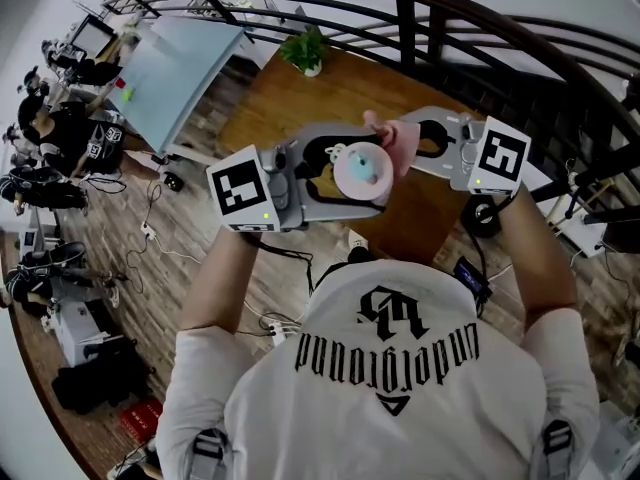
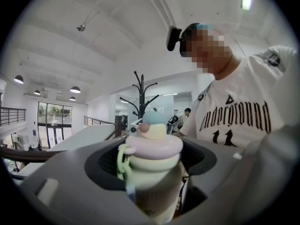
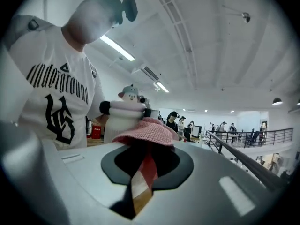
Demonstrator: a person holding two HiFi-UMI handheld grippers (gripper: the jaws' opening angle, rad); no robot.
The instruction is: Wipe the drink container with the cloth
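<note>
Wiping is the step in hand: the left hand-held gripper (image 1: 335, 183) grasps the drink container (image 1: 358, 171) above the table (image 1: 300, 118), while the right hand-held gripper (image 3: 145, 156) pinches the pink cloth (image 3: 145, 131) apparently against its upper side. Next, the cloth likely needs dragging around the body under a firm left grip.

White lettered T-shirt (image 1: 400, 388), grey left claw (image 1: 362, 176), right claw (image 1: 404, 146)

Centre frame: drink container (image 1: 358, 171) between the left gripper (image 1: 345, 175) jaws. Cloth (image 1: 398, 144) in right gripper (image 1: 415, 144), just right of it, against its top. Tabletop (image 1: 290, 118) below both; plant (image 1: 305, 50) at its upper edge.
</note>
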